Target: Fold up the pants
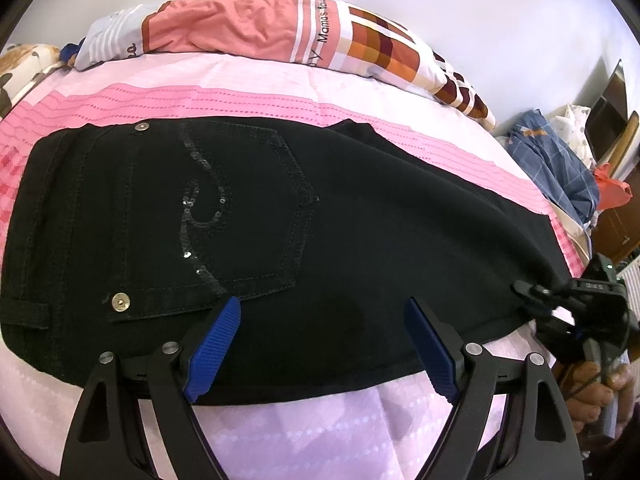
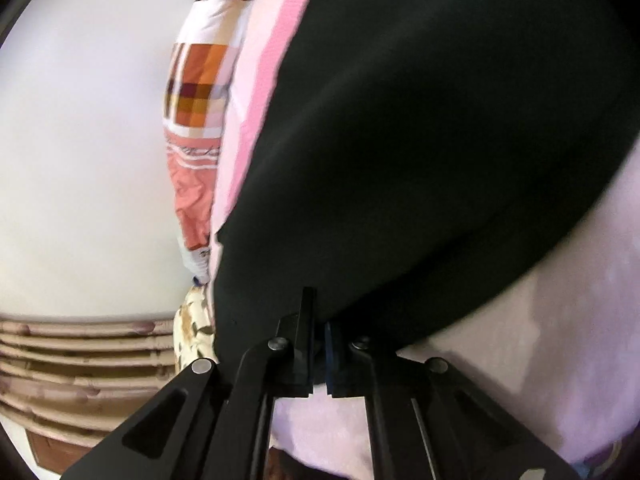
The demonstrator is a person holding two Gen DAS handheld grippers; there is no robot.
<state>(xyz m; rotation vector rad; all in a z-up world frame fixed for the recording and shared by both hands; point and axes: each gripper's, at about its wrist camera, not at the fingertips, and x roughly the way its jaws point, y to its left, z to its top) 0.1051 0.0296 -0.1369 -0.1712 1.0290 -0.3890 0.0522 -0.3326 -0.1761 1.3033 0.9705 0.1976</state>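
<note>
Two grippers over black pants [image 1: 248, 216] spread flat on a pink-striped bedsheet [image 1: 256, 98], sequined back pocket [image 1: 240, 208] facing up, waistband to the left. Left gripper [image 1: 322, 346] poised above the near edge, blue pads [image 1: 214, 350] spread wide, nothing between them. Right gripper [image 2: 318, 354] pressed together on the far right edge of the black fabric, pinching it, a hand [image 1: 600, 392] on its handle. Patterned pillow [image 1: 280, 28] along the bed's far side.

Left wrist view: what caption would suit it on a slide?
Open left gripper hovers over black pants on a pink bedsheet, while the right gripper pinches their far end.
</note>
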